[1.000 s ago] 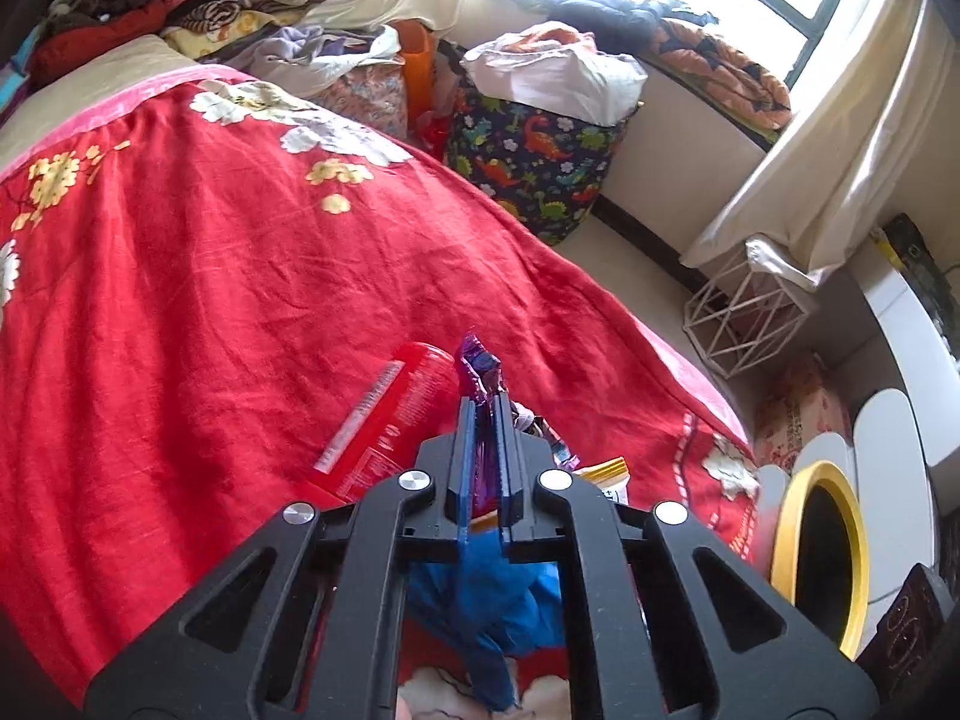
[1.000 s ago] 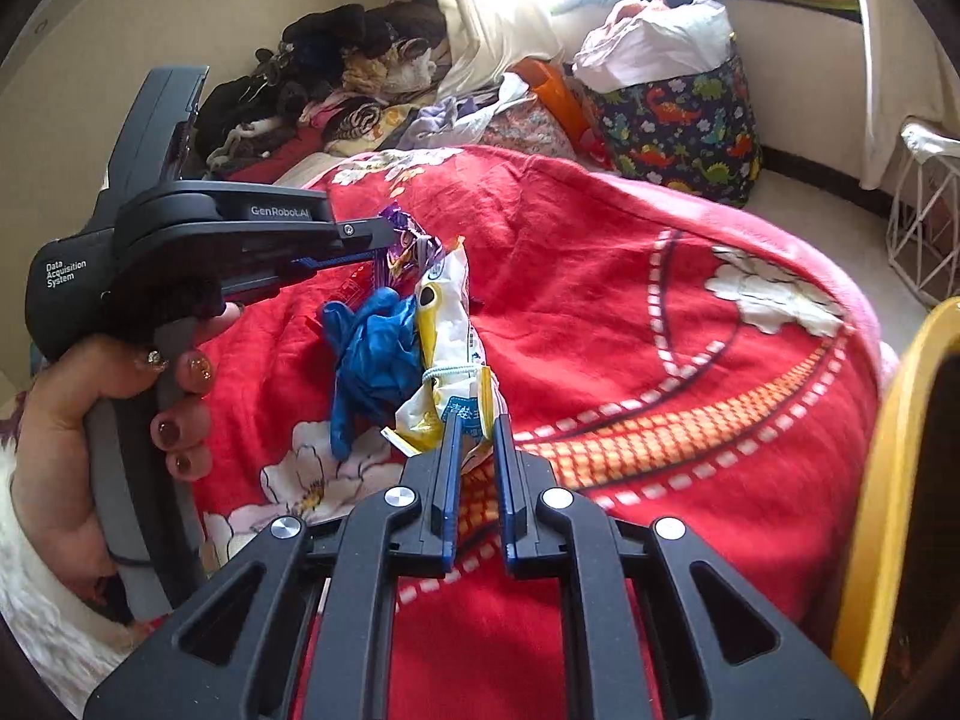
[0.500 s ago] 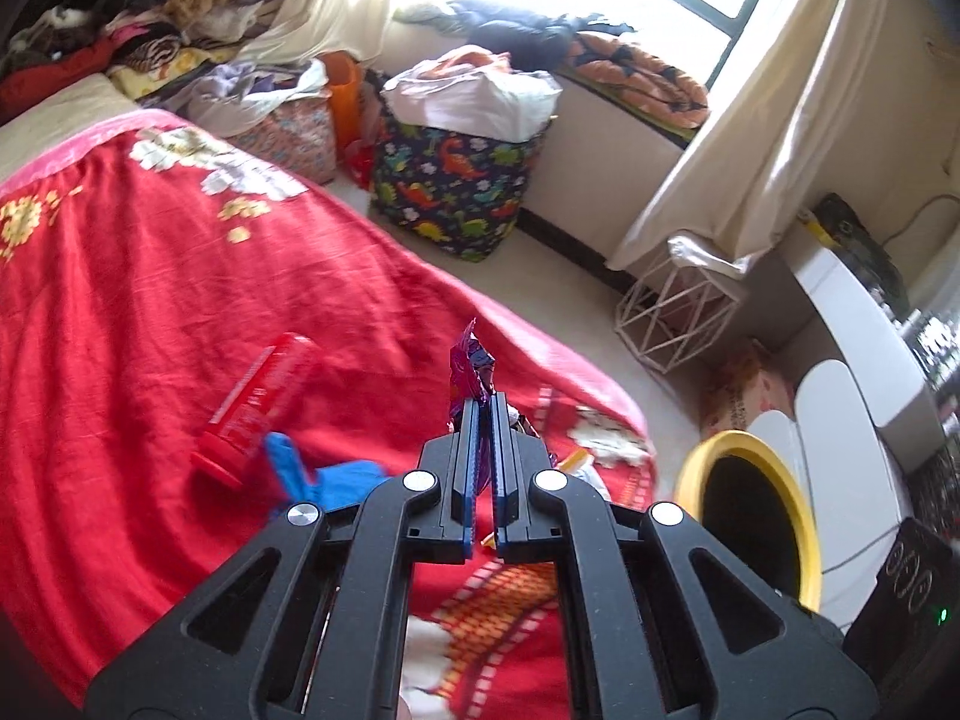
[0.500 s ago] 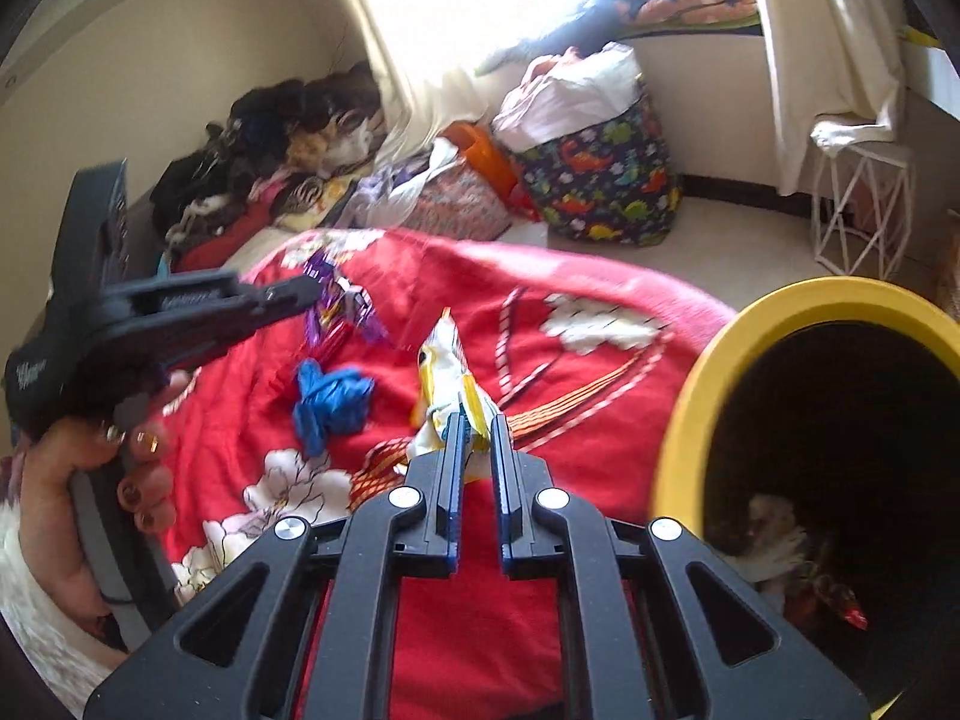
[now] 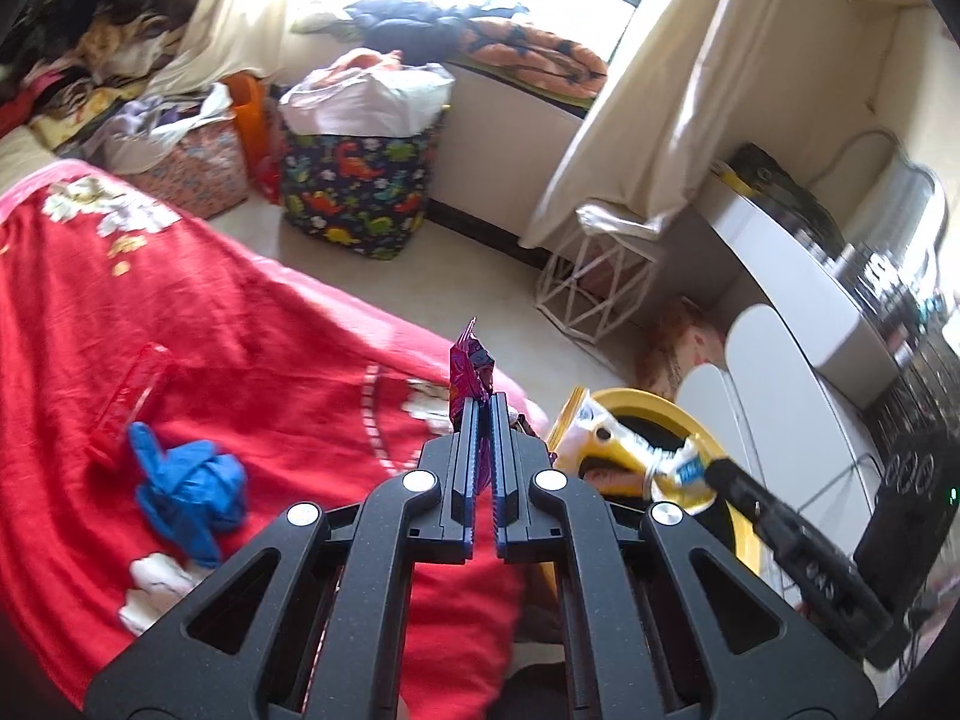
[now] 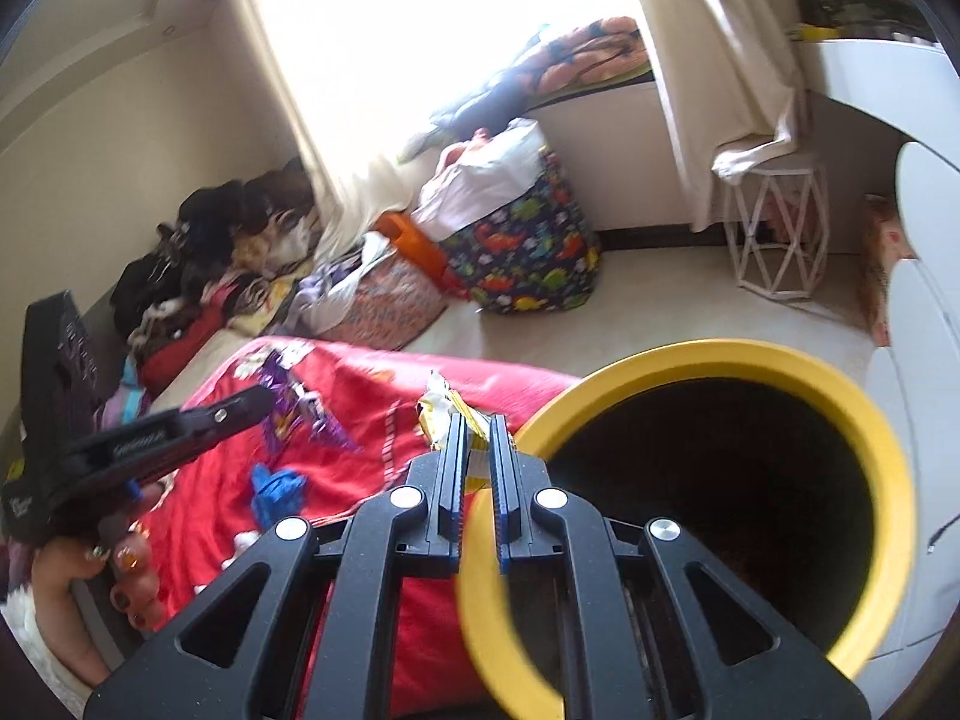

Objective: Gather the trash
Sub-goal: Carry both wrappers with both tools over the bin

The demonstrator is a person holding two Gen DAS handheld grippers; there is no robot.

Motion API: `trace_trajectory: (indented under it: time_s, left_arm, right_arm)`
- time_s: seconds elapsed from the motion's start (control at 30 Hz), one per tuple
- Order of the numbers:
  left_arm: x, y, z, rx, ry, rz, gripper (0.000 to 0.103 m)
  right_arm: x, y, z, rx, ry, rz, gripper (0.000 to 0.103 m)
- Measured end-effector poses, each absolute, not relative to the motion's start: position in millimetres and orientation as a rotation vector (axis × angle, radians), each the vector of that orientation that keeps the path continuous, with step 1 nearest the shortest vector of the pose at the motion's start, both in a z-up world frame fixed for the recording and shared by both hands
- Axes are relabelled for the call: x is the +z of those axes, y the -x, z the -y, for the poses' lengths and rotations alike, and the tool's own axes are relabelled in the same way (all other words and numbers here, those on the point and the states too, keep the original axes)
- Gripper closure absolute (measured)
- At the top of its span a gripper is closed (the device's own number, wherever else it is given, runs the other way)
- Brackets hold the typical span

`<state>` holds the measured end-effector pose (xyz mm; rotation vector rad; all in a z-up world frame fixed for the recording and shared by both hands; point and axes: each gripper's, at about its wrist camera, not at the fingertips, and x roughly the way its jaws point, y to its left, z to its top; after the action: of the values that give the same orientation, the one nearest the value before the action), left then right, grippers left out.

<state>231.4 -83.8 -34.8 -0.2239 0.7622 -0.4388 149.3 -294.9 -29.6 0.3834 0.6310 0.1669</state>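
We have swung both angled-down grippers from the bed (image 5: 270, 324) toward the yellow bin (image 6: 888, 468), left gripper (image 5: 483, 414) pinching a purple wrapper (image 5: 471, 372), right gripper (image 6: 478, 429) pinching a yellow wrapper (image 6: 441, 411).

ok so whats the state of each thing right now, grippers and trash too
left gripper: shut on purple wrapper
right gripper: shut on yellow snack bag
yellow bin: open, no lid
blue glove: crumpled, lying on bed
red packet: lying on bed
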Motion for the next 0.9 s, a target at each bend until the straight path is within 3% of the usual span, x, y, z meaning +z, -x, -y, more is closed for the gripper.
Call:
trace_trajectory:
  time_s: [0.9]
  left_arm:
    - [-34.7,-191.6,193.0,-0.659,0.075,-0.791,0.102]
  right_arm:
    - [-43.1,-117.2,397.6,-0.073,-0.484,-0.59,0.095]
